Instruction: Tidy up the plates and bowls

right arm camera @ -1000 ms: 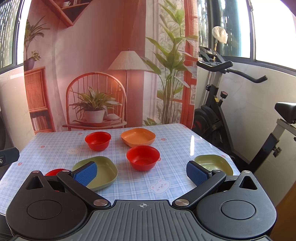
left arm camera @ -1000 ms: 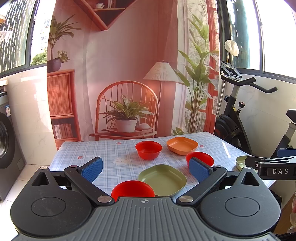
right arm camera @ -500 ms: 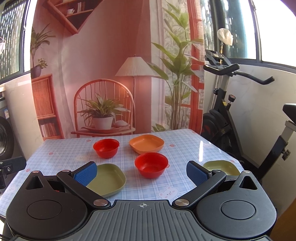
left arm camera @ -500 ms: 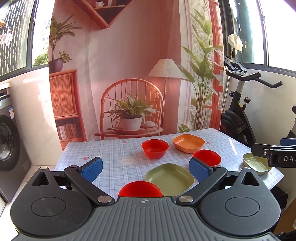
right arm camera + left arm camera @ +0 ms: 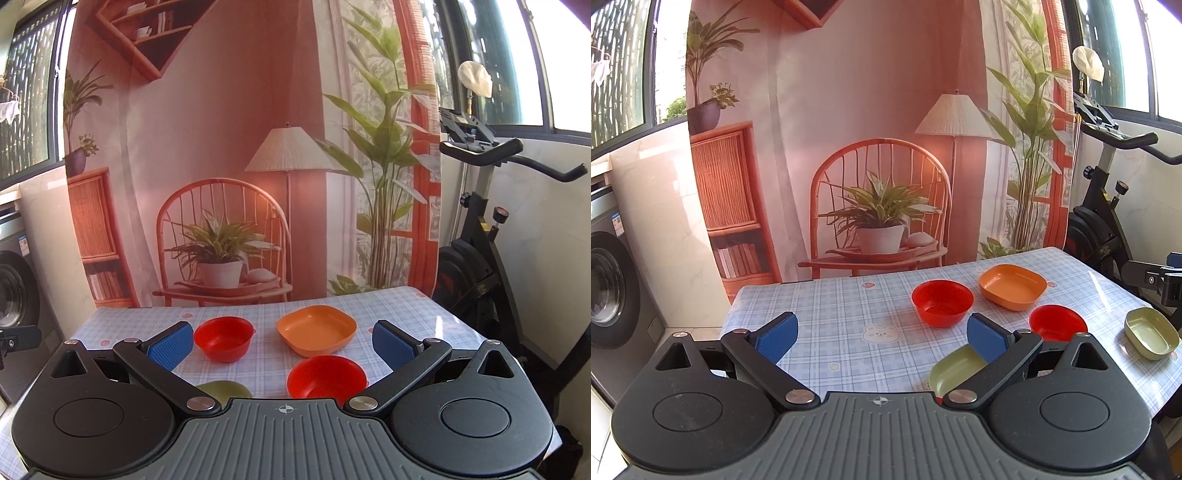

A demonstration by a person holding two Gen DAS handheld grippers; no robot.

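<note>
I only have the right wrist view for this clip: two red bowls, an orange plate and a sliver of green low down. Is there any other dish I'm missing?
Observer: Yes. The left wrist view shows a small green dish near the right edge of the table, apart from the others.
Reviewer: And that green sliver?
Observer: It is a larger green plate, partly hidden behind a finger of the left tongs.
Reviewer: Are the left tongs holding anything?
Observer: No. They are open, with only tablecloth between the pads.
</note>
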